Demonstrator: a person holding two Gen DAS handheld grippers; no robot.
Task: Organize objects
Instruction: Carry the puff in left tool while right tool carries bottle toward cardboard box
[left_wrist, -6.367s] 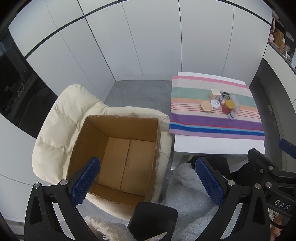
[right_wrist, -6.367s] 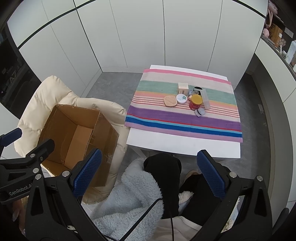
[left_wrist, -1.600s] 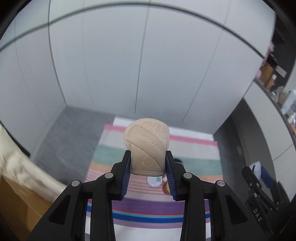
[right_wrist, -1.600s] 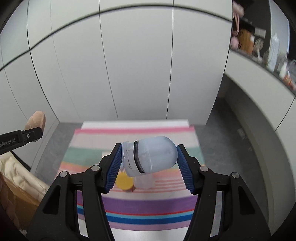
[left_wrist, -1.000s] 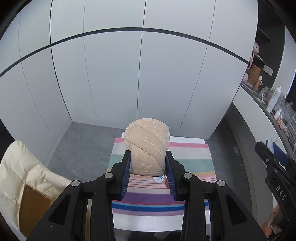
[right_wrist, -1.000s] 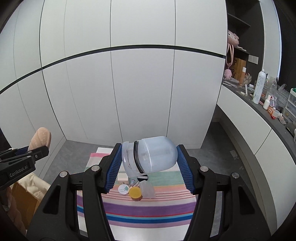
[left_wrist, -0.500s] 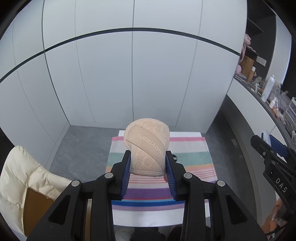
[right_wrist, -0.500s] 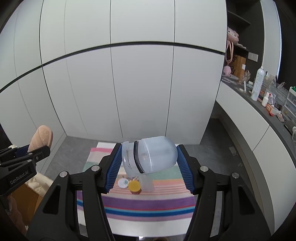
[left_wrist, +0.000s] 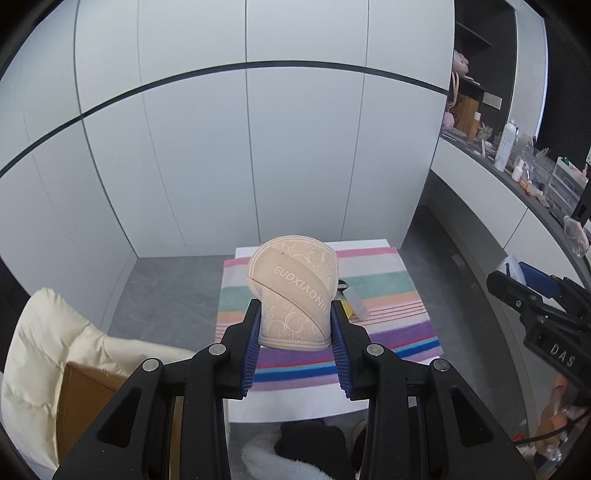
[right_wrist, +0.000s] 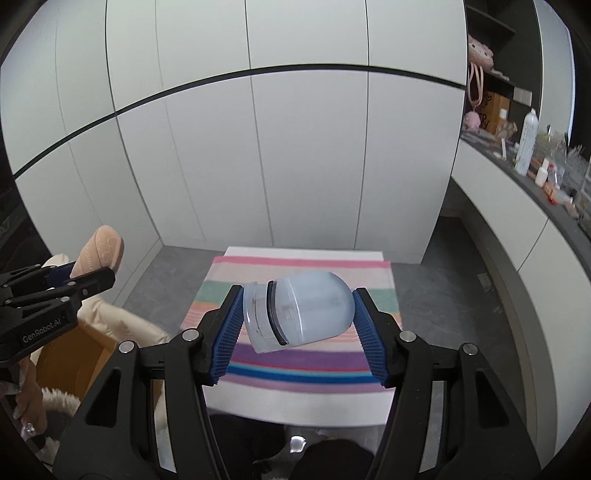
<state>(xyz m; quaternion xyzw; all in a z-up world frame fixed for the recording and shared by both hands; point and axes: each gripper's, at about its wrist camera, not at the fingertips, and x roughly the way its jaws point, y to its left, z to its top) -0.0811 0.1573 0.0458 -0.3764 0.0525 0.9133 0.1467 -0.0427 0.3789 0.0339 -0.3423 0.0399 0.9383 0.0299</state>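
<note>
- The left tool (left_wrist: 295, 325) points down at a slant, above the near edge of the desk (left_wrist: 295, 410), and is clamped on a beige pouch (left_wrist: 293, 291).
- The pouch stands upright, with embossed letters on it.
- The right tool (right_wrist: 298, 319) also slants down above the desk, clamped on a pale blue plastic container (right_wrist: 299, 310) lying tilted sideways.
- Left of the desk stands a cardboard box (left_wrist: 88, 402).

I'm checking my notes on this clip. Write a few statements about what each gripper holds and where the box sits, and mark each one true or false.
1. The left gripper is shut on a beige pouch. True.
2. The right gripper is empty. False: it is shut on a pale blue container.
3. The cardboard box sits on the striped cloth. False: it rests on the cream chair.
4. The container lies sideways between the jaws. True.
</note>
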